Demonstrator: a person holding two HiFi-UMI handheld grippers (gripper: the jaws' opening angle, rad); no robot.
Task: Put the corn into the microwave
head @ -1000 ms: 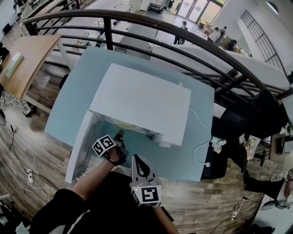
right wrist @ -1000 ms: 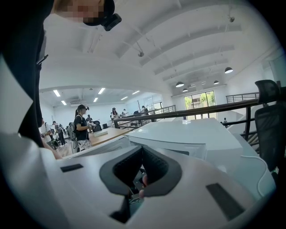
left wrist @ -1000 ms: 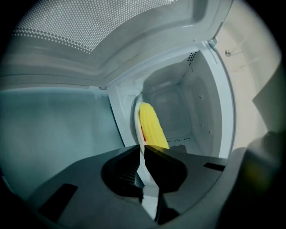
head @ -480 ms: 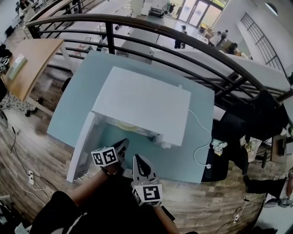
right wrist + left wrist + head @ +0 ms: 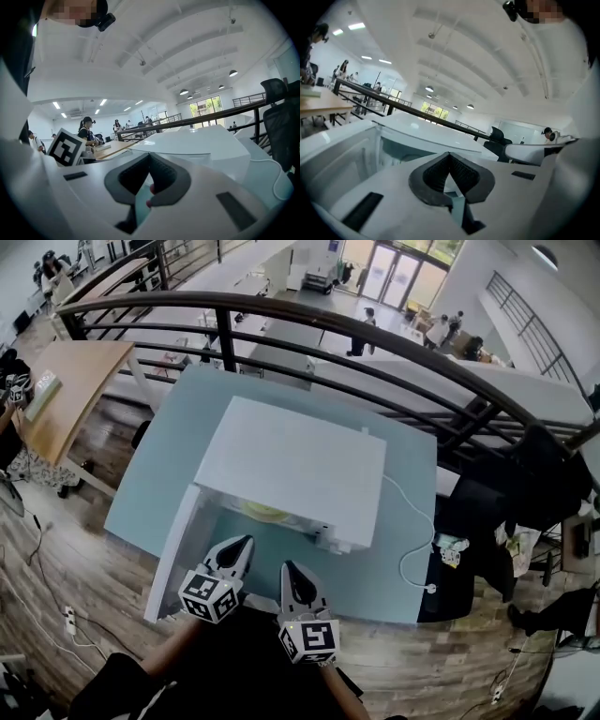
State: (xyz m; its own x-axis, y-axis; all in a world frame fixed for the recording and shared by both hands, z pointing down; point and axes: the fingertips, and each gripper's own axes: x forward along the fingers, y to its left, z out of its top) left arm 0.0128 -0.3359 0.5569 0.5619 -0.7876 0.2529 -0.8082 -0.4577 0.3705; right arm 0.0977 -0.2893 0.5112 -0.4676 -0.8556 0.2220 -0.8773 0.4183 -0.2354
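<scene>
White and boxy, the microwave oven (image 5: pixel 291 465) sits in the middle of a pale blue-green worktop (image 5: pixel 178 446). Its white door (image 5: pixel 173 554) is swung wide open at about 8 o'clock from the body. The yellow corn (image 5: pixel 265 512) lies inside the cavity, just behind the front opening. Only a pale yellow patch of it shows under the top edge, too small for detail.

At 6 o'clock from the oven, both tongs hang side by side in front of the opening and point towards it. They are near each other but apart. The left tongs (image 5: pixel 239 547) are pressed together with nothing between them, which the left gripper view (image 5: pixel 449 157) confirms: the dark ribbed pads meet at the tip, with the open oven (image 5: pixel 426 136) beyond. The right tongs (image 5: pixel 291 570) are likewise closed and empty (image 5: pixel 150 157), and the oven's top (image 5: pixel 206 145) stands ahead of them at 2 o'clock.

A white power cable (image 5: pixel 412 540) loops off the worktop at 4 o'clock from the oven. A black metal railing (image 5: pixel 375 338) curves across at 12 o'clock, and a light wooden desk (image 5: pixel 70 381) stands at 10 o'clock.
</scene>
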